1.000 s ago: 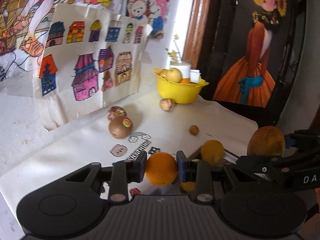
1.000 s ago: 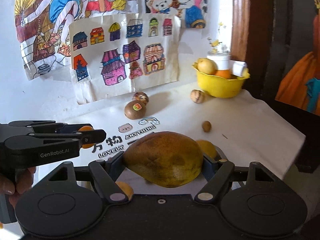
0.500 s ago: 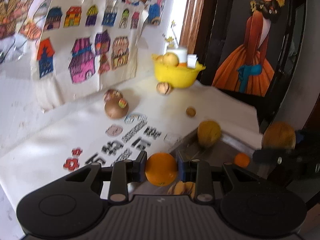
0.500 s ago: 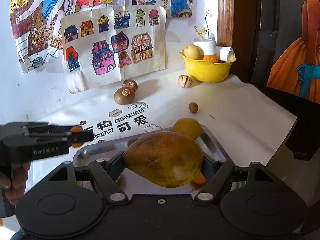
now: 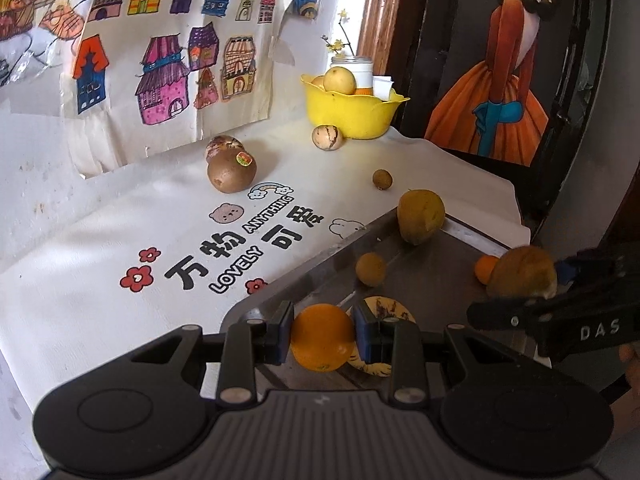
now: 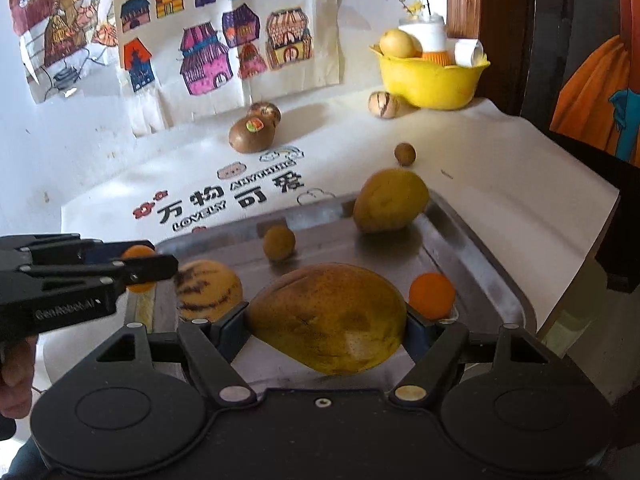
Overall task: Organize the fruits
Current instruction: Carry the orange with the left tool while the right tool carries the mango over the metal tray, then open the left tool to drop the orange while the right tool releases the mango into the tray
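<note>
My left gripper [image 5: 322,336] is shut on a small orange [image 5: 322,343] and hangs over the near left corner of a metal tray [image 5: 424,284]. My right gripper [image 6: 326,320] is shut on a large brownish-yellow mango [image 6: 326,318] above the tray's [image 6: 476,264] near side. In the tray lie a yellow mango [image 6: 390,200], a small round brown fruit [image 6: 279,243], a striped yellow melon [image 6: 208,290] and a small orange fruit [image 6: 432,295]. The left gripper [image 6: 138,268] also shows at the left of the right wrist view.
On the white cloth [image 5: 100,264] beyond the tray lie a kiwi with a sticker [image 5: 232,174], a mottled fruit behind it [image 5: 224,146], a tiny brown fruit [image 5: 382,179] and a striped fruit [image 5: 327,138] beside a yellow bowl [image 5: 352,110] of fruit. Drawings hang on the wall.
Both grippers have sunk towards the tray with their fruits still held. The tray and the fruits in it have come fully into view below them.
</note>
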`<state>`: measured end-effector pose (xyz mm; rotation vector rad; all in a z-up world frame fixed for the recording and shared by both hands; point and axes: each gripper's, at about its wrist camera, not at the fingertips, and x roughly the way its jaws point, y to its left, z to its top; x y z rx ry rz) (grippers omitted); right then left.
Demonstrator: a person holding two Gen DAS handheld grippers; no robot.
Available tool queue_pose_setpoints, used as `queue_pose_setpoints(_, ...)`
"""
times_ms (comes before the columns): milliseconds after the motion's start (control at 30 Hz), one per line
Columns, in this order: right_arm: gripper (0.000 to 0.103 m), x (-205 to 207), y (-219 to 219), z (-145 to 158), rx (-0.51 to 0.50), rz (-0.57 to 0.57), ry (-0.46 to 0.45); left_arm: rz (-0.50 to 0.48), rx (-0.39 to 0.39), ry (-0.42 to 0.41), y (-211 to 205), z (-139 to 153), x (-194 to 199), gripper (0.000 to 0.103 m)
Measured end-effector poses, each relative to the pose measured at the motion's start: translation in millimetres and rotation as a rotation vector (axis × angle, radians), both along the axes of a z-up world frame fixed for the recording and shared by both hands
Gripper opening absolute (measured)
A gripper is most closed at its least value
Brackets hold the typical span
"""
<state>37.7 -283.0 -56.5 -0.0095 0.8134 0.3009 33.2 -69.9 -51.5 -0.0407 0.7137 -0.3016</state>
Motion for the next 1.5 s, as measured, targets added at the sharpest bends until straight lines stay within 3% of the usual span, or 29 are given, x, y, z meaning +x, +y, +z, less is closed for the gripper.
queue_pose_setpoints(333, 0.078, 0.9, 1.6, -6.9, -0.007, 0.009, 0.018, 0.041, 0.023, 0.021, 2.6, -9.9, 13.2, 0.034)
queue_pose_setpoints(600, 0.078, 12.3, 4.6, -20.5, -0.031, 0.022, 0.049, 0.001, 0.058, 0.037, -19.6, -17.9, 32.3, 0.035)
queue_pose_setpoints(967, 0.078, 16.6, 5.1, -31.5, -0.074, 0.019, 0.066, 0.015, 0.049, 0.059, -11.2, -22.1, 33.5, 0.035)
queue_pose_setpoints(1100, 0.080, 14.0, 5.8, -31.1, -0.075, 0.023, 0.064, 0.015, 0.038, 0.042, -9.7, -18.3, 32.3, 0.047)
queue_pose_setpoints(1167, 0.083, 13.2, 4.5, -29.9, -0.067, 0.015, 0.066, 0.033, 0.035, 0.029, -7.6, -15.6, 30.8, 0.070)
queue_pose_setpoints(1333, 0.087, 6.7, 3.3, -21.3, -0.067, 0.004, 0.047, 0.044, 0.012, 0.016, -0.1, -9.6, 28.8, 0.079)
queue_pose_setpoints(1400, 0.093, 2.3, 2.7, -15.0, -0.076, 0.008, 0.027, 0.058, -0.005, 0.008, 5.0, -5.5, 28.1, 0.092)
queue_pose_setpoints(1433, 0.100, 0.0, 2.5, -11.5, -0.084, 0.006, 0.014, 0.067, -0.017, 0.003, 7.9, -3.3, 27.8, 0.095)
queue_pose_setpoints(1500, 0.102, -4.2, 2.2, -3.4, -0.090, 0.009, -0.015, 0.084, -0.048, -0.007, 14.5, 2.2, 27.4, 0.100)
